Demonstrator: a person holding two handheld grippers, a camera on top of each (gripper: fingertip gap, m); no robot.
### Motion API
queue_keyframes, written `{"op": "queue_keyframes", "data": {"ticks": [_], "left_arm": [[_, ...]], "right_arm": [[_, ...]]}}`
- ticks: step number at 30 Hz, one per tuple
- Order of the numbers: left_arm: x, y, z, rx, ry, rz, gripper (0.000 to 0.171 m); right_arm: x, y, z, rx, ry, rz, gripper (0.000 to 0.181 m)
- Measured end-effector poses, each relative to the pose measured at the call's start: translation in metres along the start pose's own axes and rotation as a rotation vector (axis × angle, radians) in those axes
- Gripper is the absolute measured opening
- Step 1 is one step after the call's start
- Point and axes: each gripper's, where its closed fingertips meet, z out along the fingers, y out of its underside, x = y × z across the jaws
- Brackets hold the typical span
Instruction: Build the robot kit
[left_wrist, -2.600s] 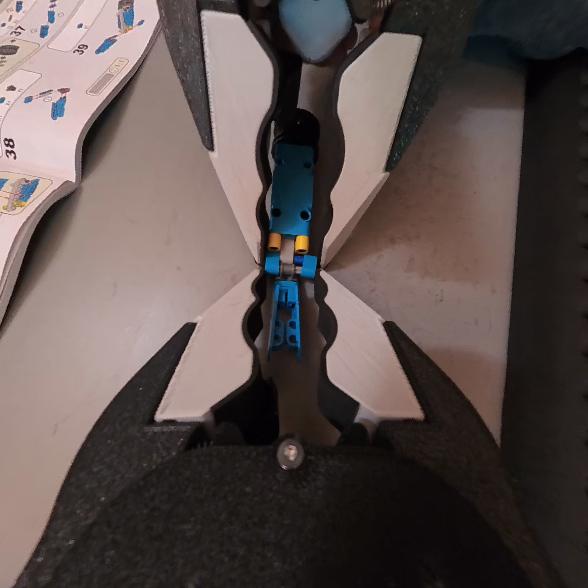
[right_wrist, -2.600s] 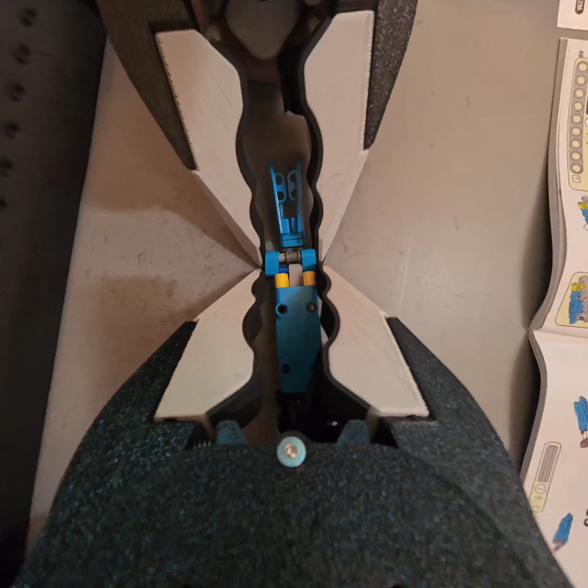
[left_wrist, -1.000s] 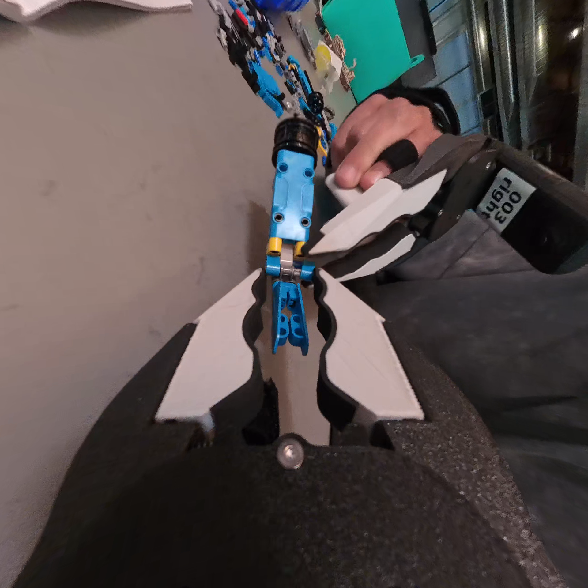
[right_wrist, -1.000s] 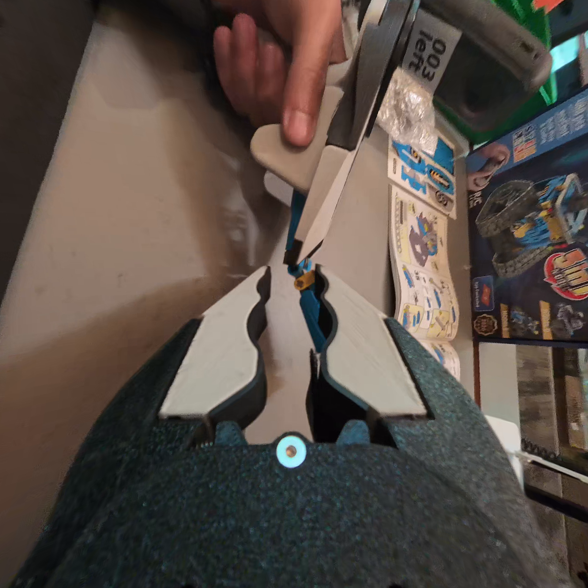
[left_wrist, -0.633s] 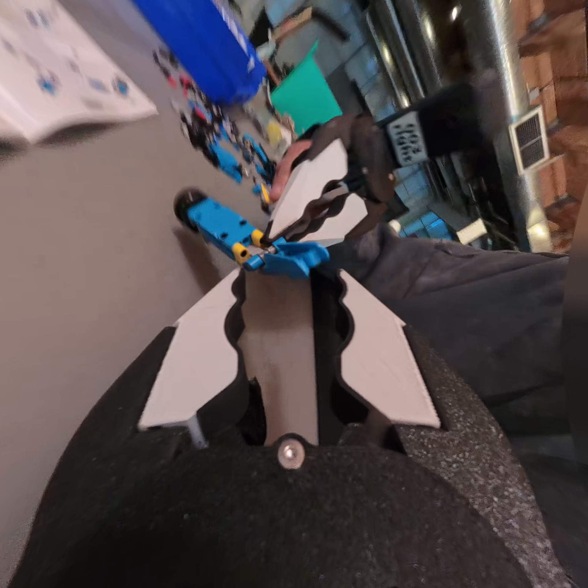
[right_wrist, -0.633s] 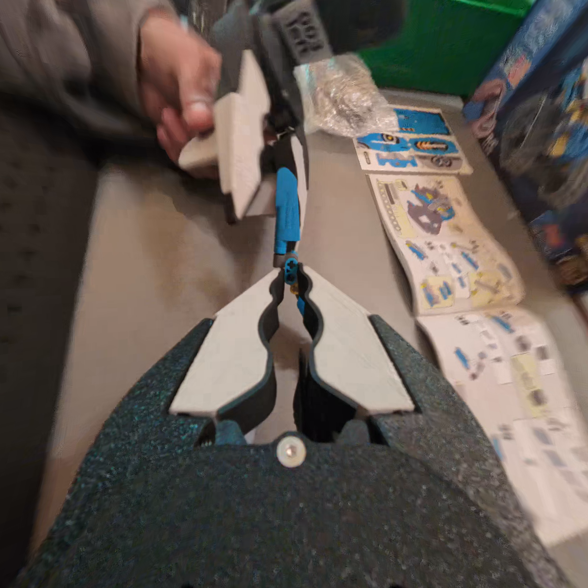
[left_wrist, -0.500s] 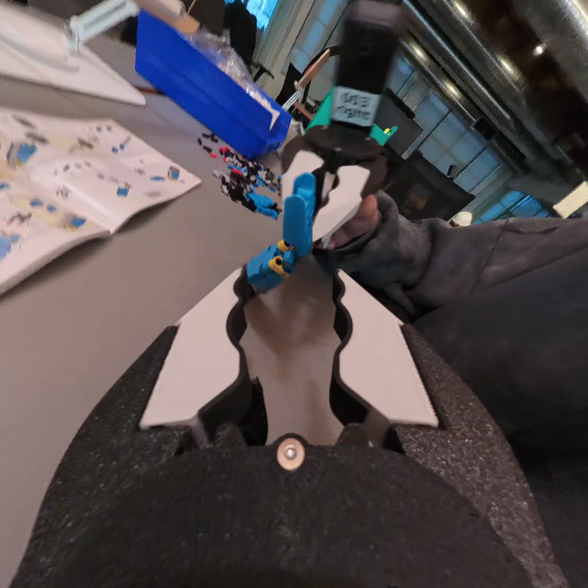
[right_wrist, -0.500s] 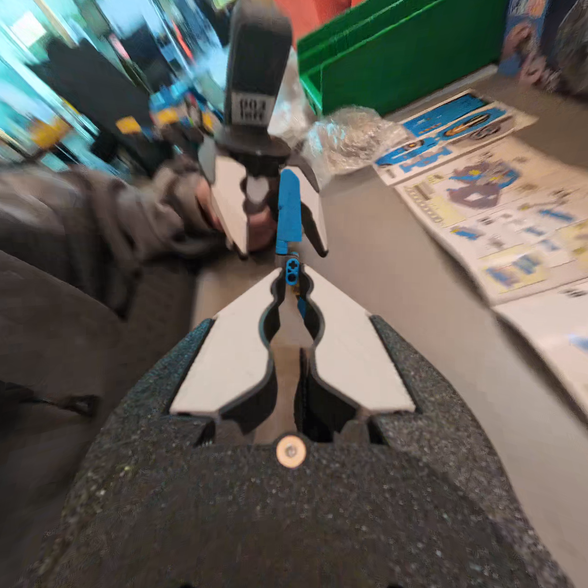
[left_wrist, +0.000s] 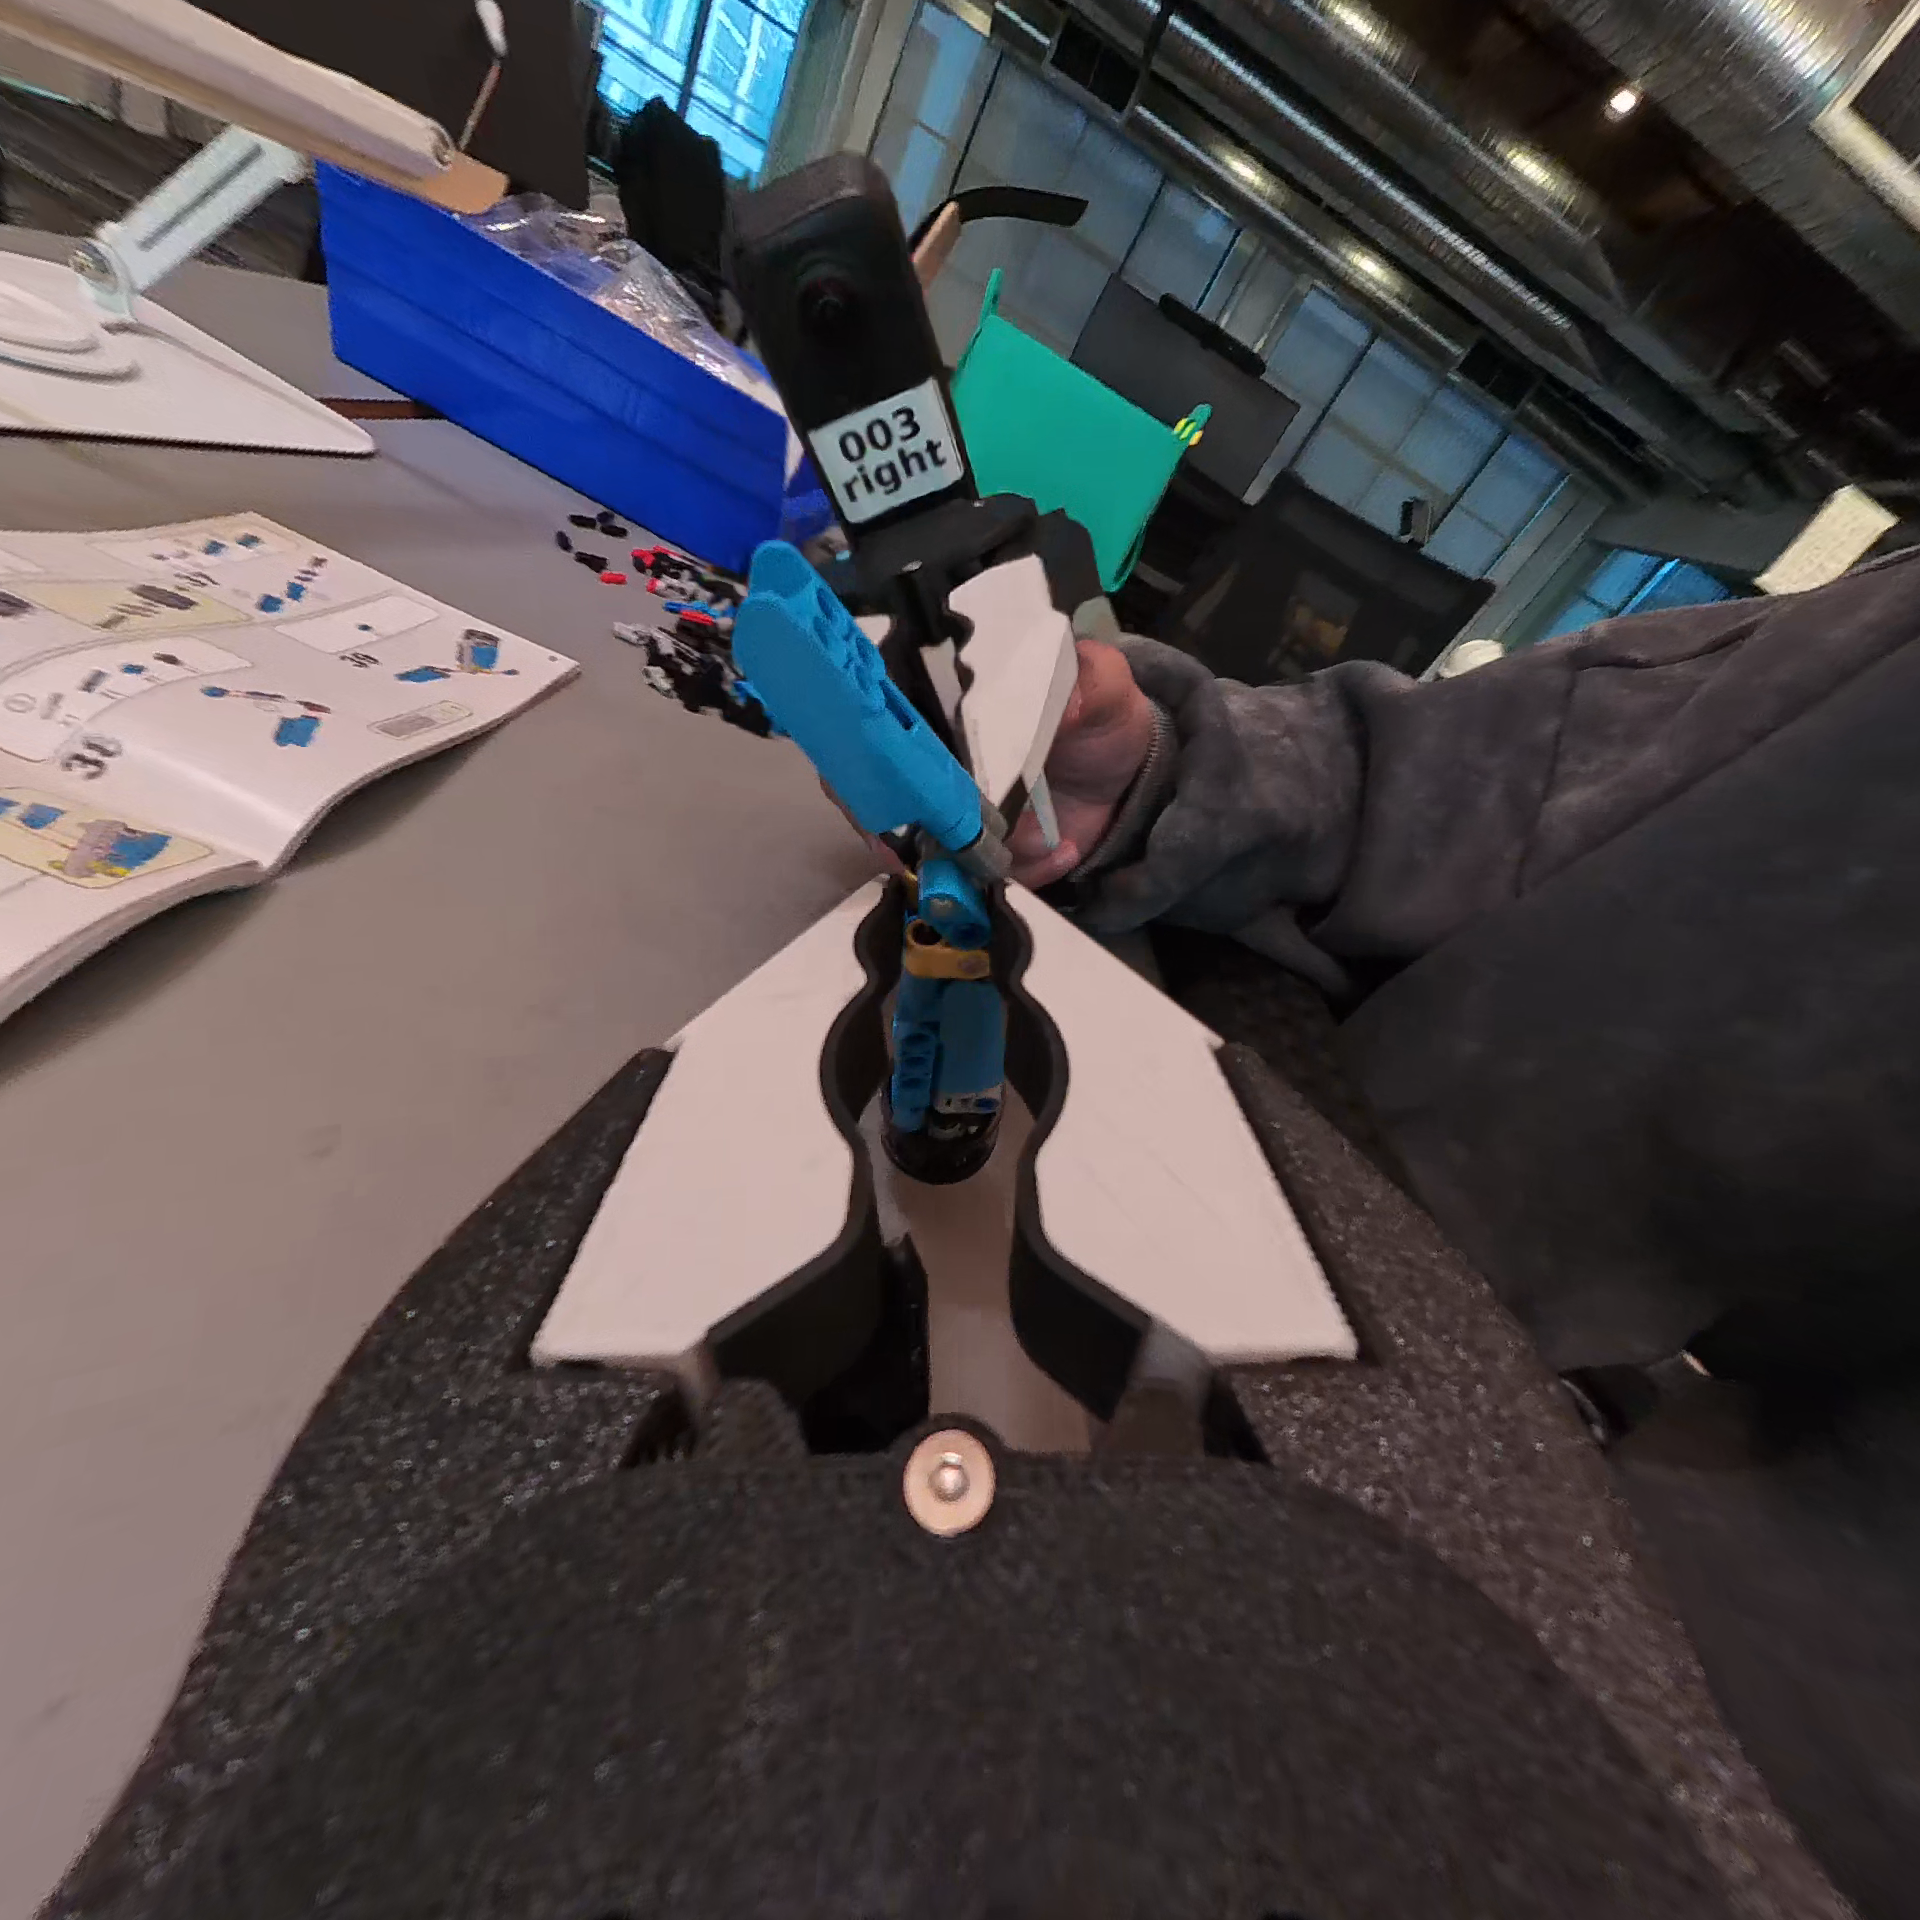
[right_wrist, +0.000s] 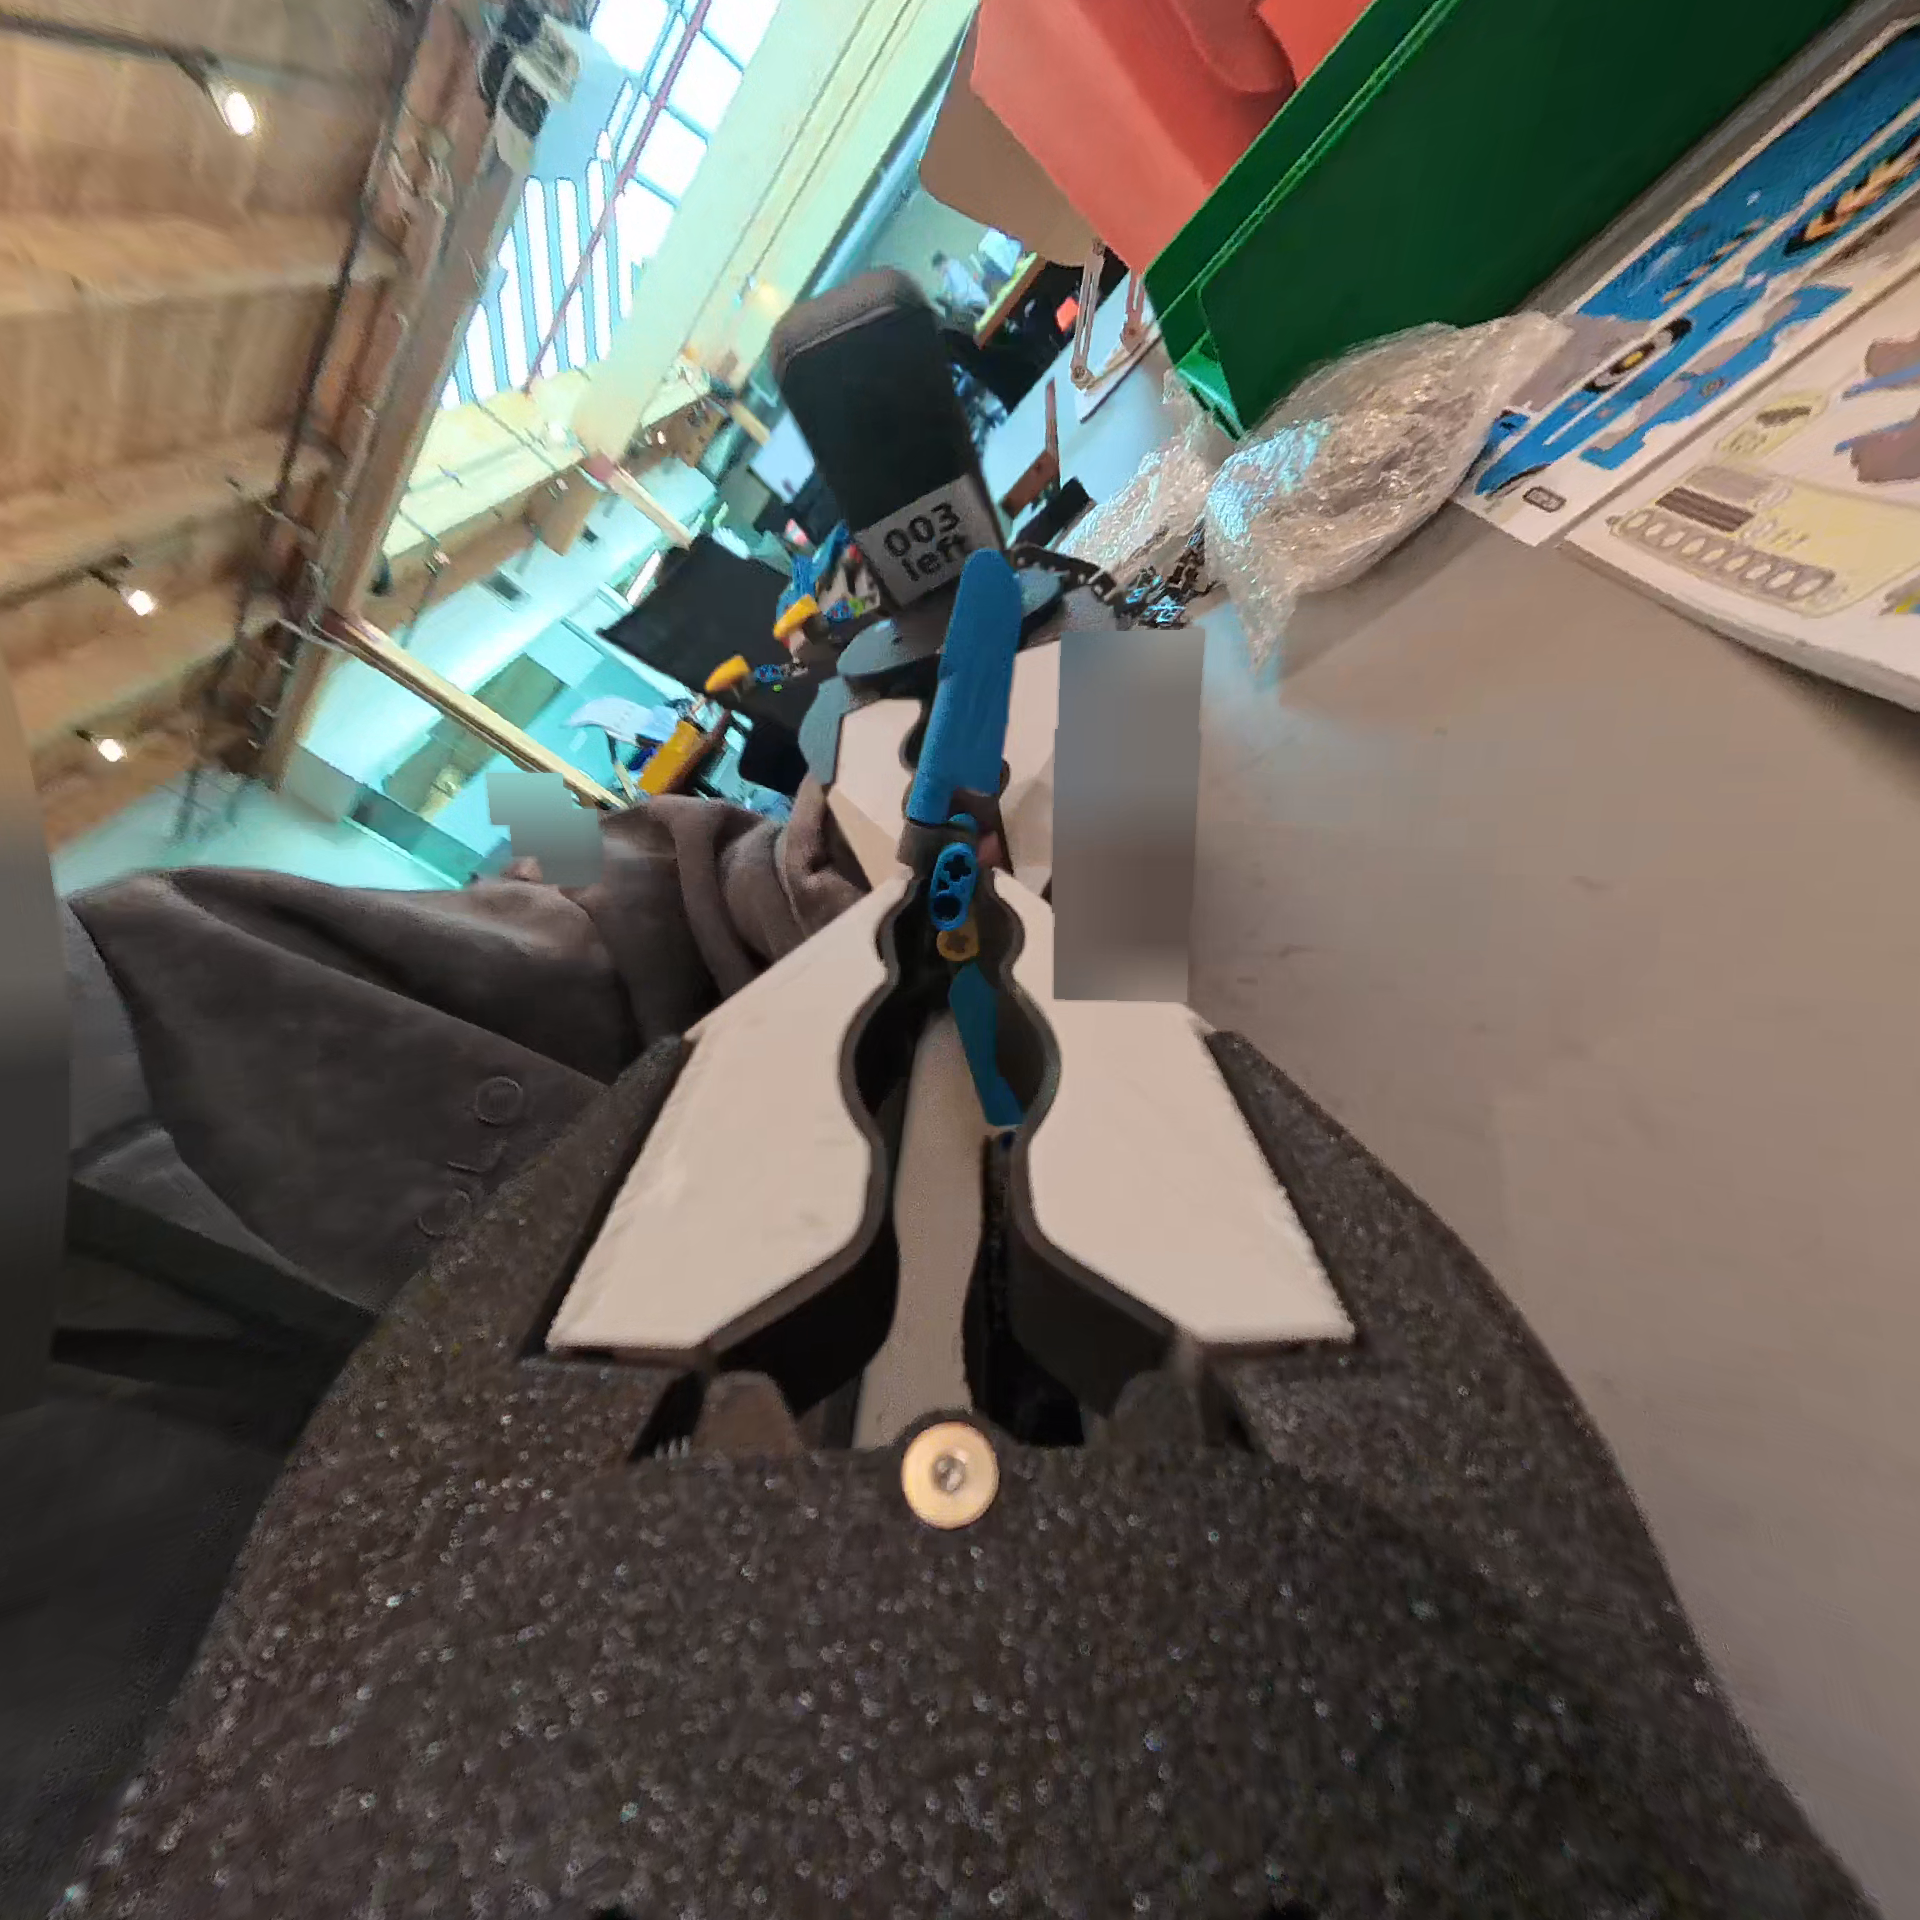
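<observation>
The grey bench (left_wrist: 436, 997) carries an open instruction booklet (left_wrist: 239, 686) at the left in the left wrist view, a blue bin (left_wrist: 540, 364) behind it and a scatter of small loose building pieces (left_wrist: 675, 634) before the bin. In the right wrist view a green bin (right_wrist: 1475, 197) stands at the far edge, with crinkled clear bags (right_wrist: 1340, 478) and printed sheets (right_wrist: 1756, 436) beside it.

The left gripper (left_wrist: 940, 883) and the right gripper (right_wrist: 951, 883) meet tip to tip above the bench, each with its jaws clamped on the same blue brick assembly (left_wrist: 940, 1029). In the left wrist view, the assembly's narrow part with a yellow connector and a black wheel lies between the left jaws, and its broad blue panel (left_wrist: 842, 707) slants up beside the right gripper's white fingers (left_wrist: 1013, 665). A hand (left_wrist: 1091, 758) in a grey sleeve (left_wrist: 1403, 779) grips that tool.
</observation>
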Motion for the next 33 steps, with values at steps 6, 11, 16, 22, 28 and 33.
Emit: {"op": "queue_keyframes", "data": {"ticks": [6,11,16,22,28,33], "left_arm": [[0.0,0.005,0.002,-0.026,-0.011,0.026,0.014],[-0.011,-0.006,-0.014,0.061,-0.078,0.029,0.014],[0.002,0.004,0.001,-0.002,-0.039,0.085,0.014],[-0.002,-0.002,-0.002,0.042,-0.043,0.053,0.014],[-0.004,-0.001,-0.001,0.032,-0.063,0.065,0.014],[-0.006,-0.001,-0.001,0.027,-0.078,0.063,0.014]], "right_arm": [[-0.001,0.008,-0.003,-0.089,0.016,-0.061,0.008],[-0.002,-0.016,-0.021,0.054,-0.041,0.049,0.006],[-0.009,-0.011,-0.012,0.008,-0.01,-0.046,0.006],[0.0,-0.003,-0.006,0.031,-0.028,0.016,0.005],[0.004,-0.001,-0.002,0.047,-0.059,0.073,0.006],[0.002,-0.002,-0.002,0.05,-0.079,0.073,0.007]]}}
